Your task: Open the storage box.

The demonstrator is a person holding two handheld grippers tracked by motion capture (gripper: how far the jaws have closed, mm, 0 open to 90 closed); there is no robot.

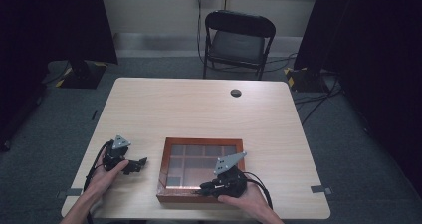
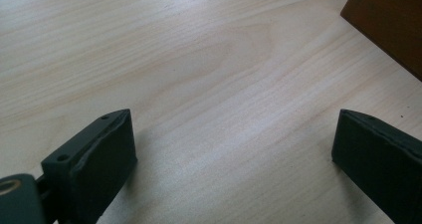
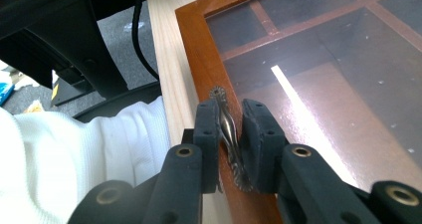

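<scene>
A wooden box (image 1: 201, 169) with a glass lid lies flat on the table (image 1: 199, 109), close to the near edge and a little right of centre. Through the glass, wooden dividers split the inside into compartments. A small metal handle (image 3: 230, 134) is fixed to the lid's frame on the side nearest the person.

The right gripper (image 3: 230, 147) lies low over that near side of the box. Its two black jaws are closed on the handle, one pad on each side, so the handle runs lengthwise through the narrow gap between them. In the high view the right gripper (image 1: 209, 186) reaches in from the right, its tips at the middle of the box's near rail, with the person's hand behind it.

The left gripper (image 1: 142, 162) rests in the person's left hand to the left of the box, near it but not touching. In the left gripper view its jaws stand wide apart over bare tabletop, with one corner of the box (image 2: 393, 27) ahead at upper right.

A white sleeve (image 3: 74, 159) shows beside the table edge.
</scene>
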